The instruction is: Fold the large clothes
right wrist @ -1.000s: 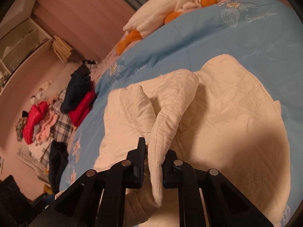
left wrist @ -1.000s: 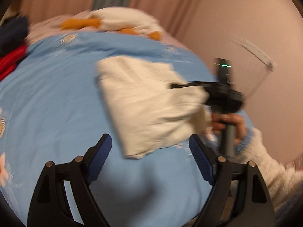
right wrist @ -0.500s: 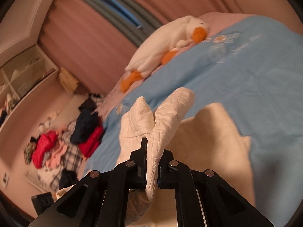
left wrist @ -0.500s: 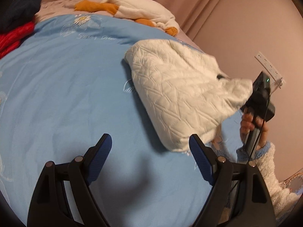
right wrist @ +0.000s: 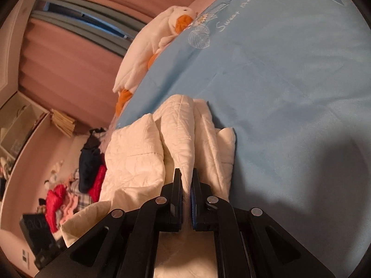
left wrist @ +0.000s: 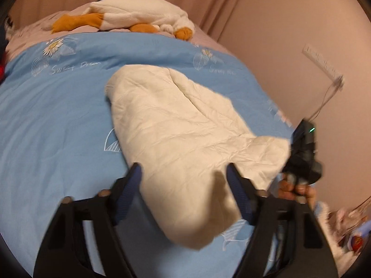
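Note:
A cream quilted garment (left wrist: 185,134) lies folded lengthwise on the blue duvet (left wrist: 58,120). My left gripper (left wrist: 185,178) is open, its blue-padded fingers on either side of the garment's near end, holding nothing. My right gripper (right wrist: 186,178) is shut on a bunched fold of the cream garment (right wrist: 180,129). In the left wrist view the right gripper (left wrist: 301,148) sits at the garment's right corner, hand below it.
A white plush duck (left wrist: 139,16) with orange feet lies at the head of the bed. A pile of red and dark clothes (right wrist: 88,176) lies on the floor left of the bed. A pink wall with a power strip (left wrist: 322,62) runs close along the right.
The right gripper has carried the garment's held end over toward the bed's right edge and lowered it. The left gripper has moved in around the garment's near end.

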A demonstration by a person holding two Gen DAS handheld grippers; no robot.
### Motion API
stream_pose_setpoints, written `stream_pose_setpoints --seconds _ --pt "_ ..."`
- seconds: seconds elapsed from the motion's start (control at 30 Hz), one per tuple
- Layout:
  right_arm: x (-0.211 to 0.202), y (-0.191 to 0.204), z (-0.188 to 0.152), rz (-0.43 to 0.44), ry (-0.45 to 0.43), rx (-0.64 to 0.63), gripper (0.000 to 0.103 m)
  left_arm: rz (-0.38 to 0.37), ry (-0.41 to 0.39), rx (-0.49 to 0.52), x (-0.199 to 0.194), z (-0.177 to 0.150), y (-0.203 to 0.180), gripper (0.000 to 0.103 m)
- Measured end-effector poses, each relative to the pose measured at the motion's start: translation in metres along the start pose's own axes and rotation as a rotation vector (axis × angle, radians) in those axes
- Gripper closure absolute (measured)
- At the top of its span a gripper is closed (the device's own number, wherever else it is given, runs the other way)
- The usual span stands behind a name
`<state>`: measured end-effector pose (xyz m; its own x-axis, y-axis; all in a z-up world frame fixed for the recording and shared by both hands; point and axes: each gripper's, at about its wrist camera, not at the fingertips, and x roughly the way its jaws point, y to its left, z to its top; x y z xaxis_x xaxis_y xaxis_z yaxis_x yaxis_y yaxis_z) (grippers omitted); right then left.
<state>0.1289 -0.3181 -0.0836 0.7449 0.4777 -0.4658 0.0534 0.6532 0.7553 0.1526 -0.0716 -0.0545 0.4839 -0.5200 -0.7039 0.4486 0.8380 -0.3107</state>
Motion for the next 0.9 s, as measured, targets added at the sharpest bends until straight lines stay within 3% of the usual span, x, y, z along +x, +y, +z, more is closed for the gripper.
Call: stream_pose_setpoints --seconds 0.03,0.17,0.3,0.43,0.53,0.63,0.73,0.8,0.9 --pt "0.000 0.003 0.001 0.002 0.005 -0.009 0.096 0.027 0.031 0.020 0.009 0.000 -0.004 0.051" --pt "-0.008 0.010 0.003 -0.004 0.004 -0.039 0.096 0.111 0.063 0.100 0.026 -0.009 -0.017 0.051" --pt "-0.030 0.027 0.004 -0.054 -0.069 -0.112 0.095 0.155 0.078 0.171 0.034 -0.017 -0.022 0.051" --pt "-0.057 0.059 0.002 0.001 -0.140 -0.209 0.095 0.169 0.080 0.194 0.038 -0.018 -0.020 0.051" --pt "-0.058 0.081 -0.008 0.071 -0.074 -0.278 0.095 0.170 0.080 0.191 0.039 -0.016 -0.020 0.051" --pt "-0.047 0.094 -0.027 0.063 0.012 -0.360 0.095 0.167 0.081 0.189 0.039 -0.016 -0.020 0.051" --pt "-0.030 0.094 -0.047 -0.036 0.095 -0.442 0.095 0.172 0.078 0.197 0.039 -0.018 -0.023 0.050" --pt "-0.017 0.085 -0.053 -0.133 0.133 -0.463 0.095 0.174 0.079 0.206 0.040 -0.020 -0.025 0.049" --pt "-0.001 0.070 -0.057 -0.202 0.177 -0.453 0.099 0.179 0.082 0.229 0.045 -0.023 -0.028 0.046"
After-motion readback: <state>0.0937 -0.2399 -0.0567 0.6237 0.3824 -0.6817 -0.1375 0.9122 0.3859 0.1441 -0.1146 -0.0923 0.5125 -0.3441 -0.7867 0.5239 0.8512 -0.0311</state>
